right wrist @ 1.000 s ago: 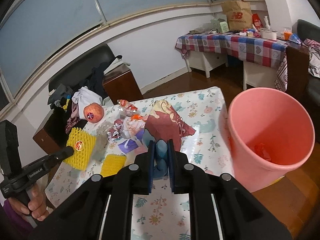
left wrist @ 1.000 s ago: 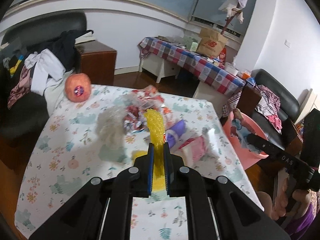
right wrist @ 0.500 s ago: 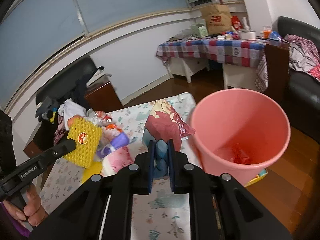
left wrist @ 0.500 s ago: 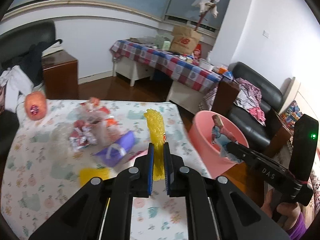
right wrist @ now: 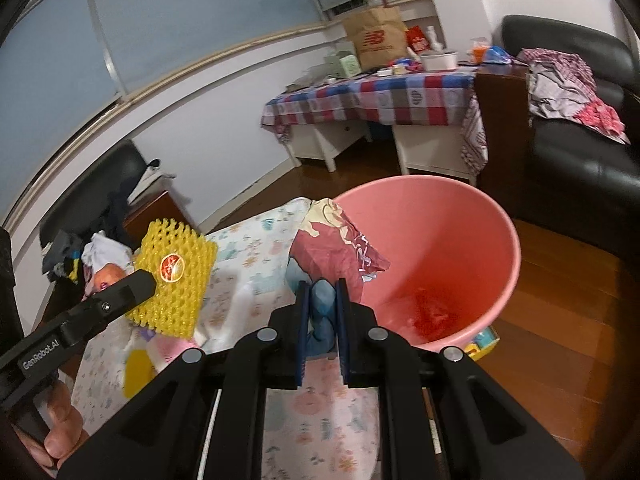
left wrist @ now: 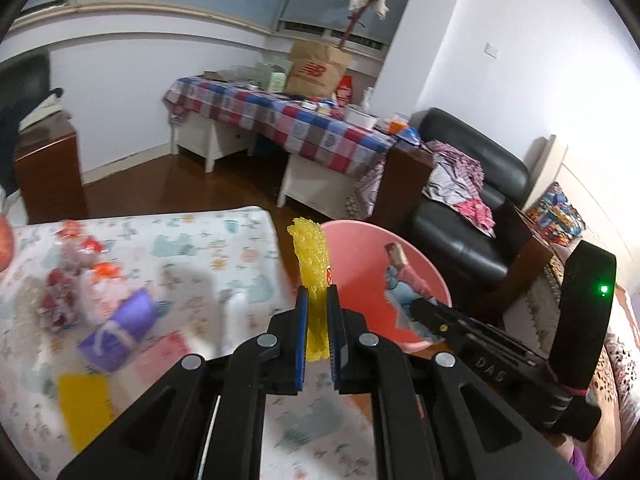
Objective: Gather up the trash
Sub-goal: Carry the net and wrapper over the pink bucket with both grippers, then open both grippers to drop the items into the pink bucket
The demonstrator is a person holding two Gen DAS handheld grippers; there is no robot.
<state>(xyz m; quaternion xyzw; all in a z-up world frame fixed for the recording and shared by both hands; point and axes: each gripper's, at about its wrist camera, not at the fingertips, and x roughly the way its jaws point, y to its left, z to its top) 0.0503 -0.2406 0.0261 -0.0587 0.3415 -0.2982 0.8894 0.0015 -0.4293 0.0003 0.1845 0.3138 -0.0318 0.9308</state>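
The left hand-held gripper point(left wrist: 318, 322) was pinching a yellow foam fruit net point(left wrist: 311, 258), w/ the net standing up from between its blue pads, just at the near-left rim of the pink bin point(left wrist: 430, 268). From the right wrist view the same net showed flat-on, a red-and-gold sticker at its centre, held over the desk point(right wrist: 256, 252) to the left of the bin. The right hand-held gripper point(right wrist: 322, 312) was clamped on a crumpled red & blue wrapper point(right wrist: 340, 244); the wrapper stuck up against the bin's left rim, its top edge overlapping the opening. Bin sat on the wood floor just beside the desk's right edge, w/ a bit of red trash at the bottom. Left on the floral desk cloth, blurred: a purple wrapper point(left wrist: 120, 326), some red-and-white wrappers point(left wrist: 76, 280), a flat yellow piece point(left wrist: 84, 408), and a pink packet. Far back stood a table w/ a checked cloth point(right wrist: 384, 96).
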